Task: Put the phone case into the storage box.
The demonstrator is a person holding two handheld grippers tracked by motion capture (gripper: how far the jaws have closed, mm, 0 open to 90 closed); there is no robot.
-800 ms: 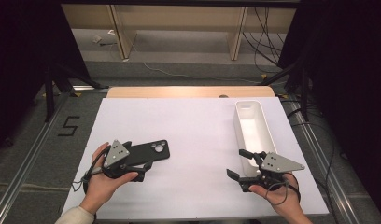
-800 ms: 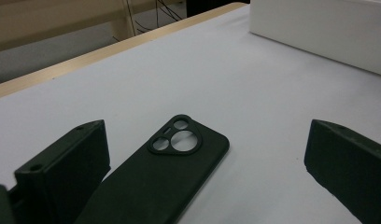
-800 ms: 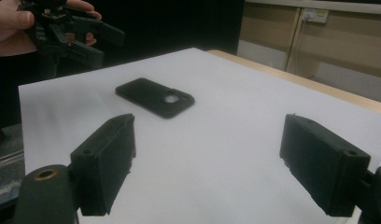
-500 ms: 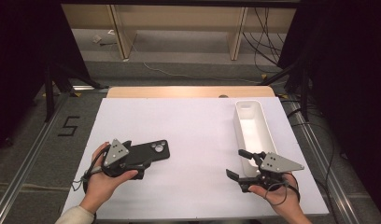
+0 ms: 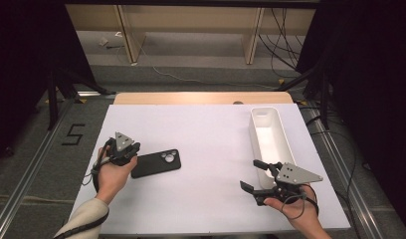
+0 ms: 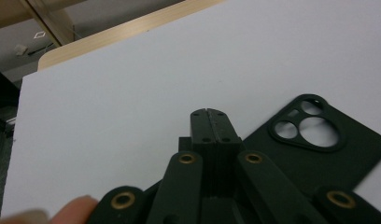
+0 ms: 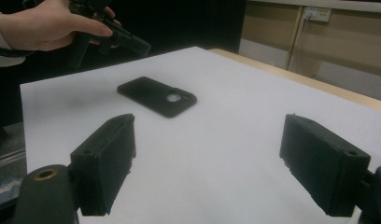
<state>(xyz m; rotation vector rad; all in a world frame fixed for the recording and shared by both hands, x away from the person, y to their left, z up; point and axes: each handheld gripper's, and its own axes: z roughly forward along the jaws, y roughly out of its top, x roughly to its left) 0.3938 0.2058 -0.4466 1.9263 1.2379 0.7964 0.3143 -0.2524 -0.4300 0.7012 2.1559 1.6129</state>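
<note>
A black phone case (image 5: 156,163) lies flat, camera cutout up, on the white table sheet (image 5: 201,134) at the left. My left gripper (image 5: 125,148) is held just off the case's left end, jaws shut with nothing between them. In the left gripper view the closed jaws (image 6: 210,113) point toward the far edge, with the case (image 6: 319,156) to their right. My right gripper (image 5: 252,175) hovers at the front right, jaws wide open and holding nothing. The right gripper view looks between the open jaws (image 7: 212,163) toward the case (image 7: 157,95) and the left hand's gripper (image 7: 115,35).
A long white tray (image 5: 260,149) with nothing in it stands at the right, just beyond my right gripper. A wooden strip (image 5: 201,97) edges the table's far side. Shelf legs and cables are on the floor beyond.
My left gripper has come off the case's left end and turned to point away from the person. The case and the right gripper stay where they were.
</note>
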